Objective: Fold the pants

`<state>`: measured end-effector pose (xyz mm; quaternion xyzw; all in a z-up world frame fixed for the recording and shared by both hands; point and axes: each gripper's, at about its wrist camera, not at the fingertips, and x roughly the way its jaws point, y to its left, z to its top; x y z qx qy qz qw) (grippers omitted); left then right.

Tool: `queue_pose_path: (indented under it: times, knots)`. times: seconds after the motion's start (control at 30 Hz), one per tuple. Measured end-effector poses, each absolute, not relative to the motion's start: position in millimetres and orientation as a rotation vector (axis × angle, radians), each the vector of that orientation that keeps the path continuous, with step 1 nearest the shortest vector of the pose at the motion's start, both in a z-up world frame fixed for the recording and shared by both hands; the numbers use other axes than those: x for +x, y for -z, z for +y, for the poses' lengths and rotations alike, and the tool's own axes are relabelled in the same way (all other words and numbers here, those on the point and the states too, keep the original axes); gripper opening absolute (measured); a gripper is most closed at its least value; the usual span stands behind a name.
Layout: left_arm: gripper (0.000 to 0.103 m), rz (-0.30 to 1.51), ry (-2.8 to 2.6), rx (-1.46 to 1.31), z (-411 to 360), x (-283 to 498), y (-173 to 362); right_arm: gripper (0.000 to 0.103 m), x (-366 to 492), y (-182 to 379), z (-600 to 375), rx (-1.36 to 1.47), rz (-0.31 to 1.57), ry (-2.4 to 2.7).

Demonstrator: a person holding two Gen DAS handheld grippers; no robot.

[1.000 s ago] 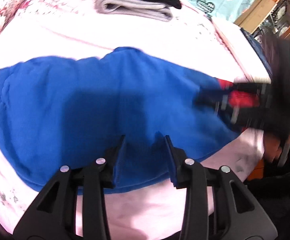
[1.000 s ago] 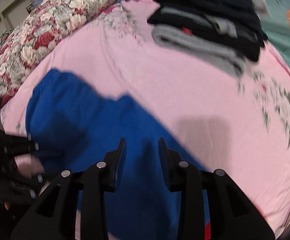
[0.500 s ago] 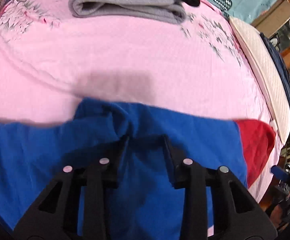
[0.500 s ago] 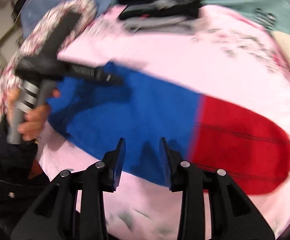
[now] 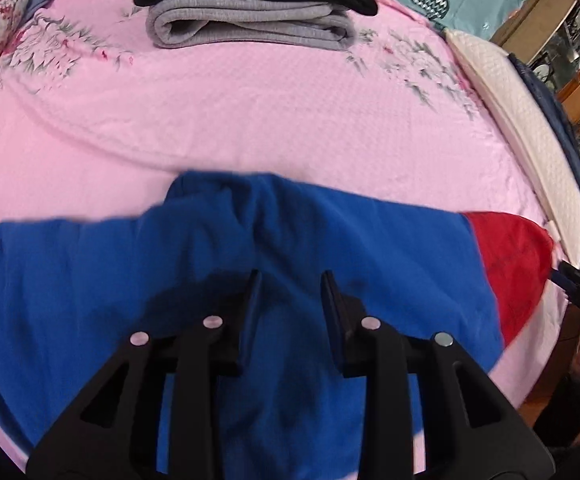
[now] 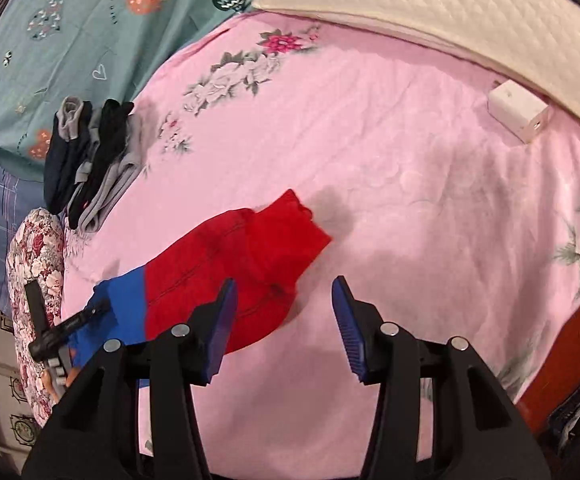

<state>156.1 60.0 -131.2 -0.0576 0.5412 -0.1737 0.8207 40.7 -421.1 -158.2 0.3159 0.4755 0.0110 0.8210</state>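
Blue fleece fills the lower part of the left tool's view: the pants (image 5: 250,280) lie lengthwise across the pink bedsheet (image 5: 250,112), blue along most of their length with a red end section (image 5: 513,256) at the right. A second ago the right tool was down on that red end; it has since swung well off to the side and its view has rolled, so the red end now lies free on the sheet. The left view has slid along the garment and now looks down on a bunched ridge near the middle. This looks like a reset between folds, with the pants laid long and at least one more fold still to make.

Going left to right: the left tool (image 5: 288,292) hangs just above the blue cloth, its jaws a modest gap apart and narrowing slightly, nothing pinched between them. The bunched ridge lies just beyond its tips. Further right, the right tool (image 6: 284,308) is over bare sheet, jaws widening and empty; the red end (image 6: 246,256) lies just beyond and left of its left finger, close to it but not between the two. A stack of folded clothes (image 5: 258,4) sits at the far edge of the bed, well apart from both.
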Motion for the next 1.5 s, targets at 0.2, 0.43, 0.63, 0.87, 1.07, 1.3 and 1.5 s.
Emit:
queue_pose_path:
  times: [0.2, 0.43, 0.63, 0.87, 1.07, 1.3, 1.5]
  knots:
    - [0.038, 1.125, 0.39, -0.215, 91, 102, 122, 0.05, 66, 189, -413, 0.698, 1.08, -0.075]
    - [0.038, 1.157, 0.334, -0.311, 125, 92, 145, 0.054, 97, 195, -409, 0.698, 1.059, -0.104]
    - [0.038, 1.154, 0.335, -0.31, 125, 91, 145, 0.052, 113, 197, -411, 0.754, 1.039, -0.155]
    - [0.038, 1.16, 0.306, -0.256, 110, 93, 127, 0.021, 93, 179, -412, 0.801, 0.991, -0.201]
    - [0.041, 1.07, 0.471, -0.147, 28, 98, 70, 0.021, 71, 151, -403, 0.69, 0.926, -0.188]
    - [0.039, 1.137, 0.671, -0.075, -102, 119, 86, 0.021, 68, 154, -403, 0.677, 0.944, -0.214]
    - [0.01, 1.235, 0.676, 0.001, -155, 124, 133, 0.021, 61, 142, -399, 0.66, 0.928, -0.247]
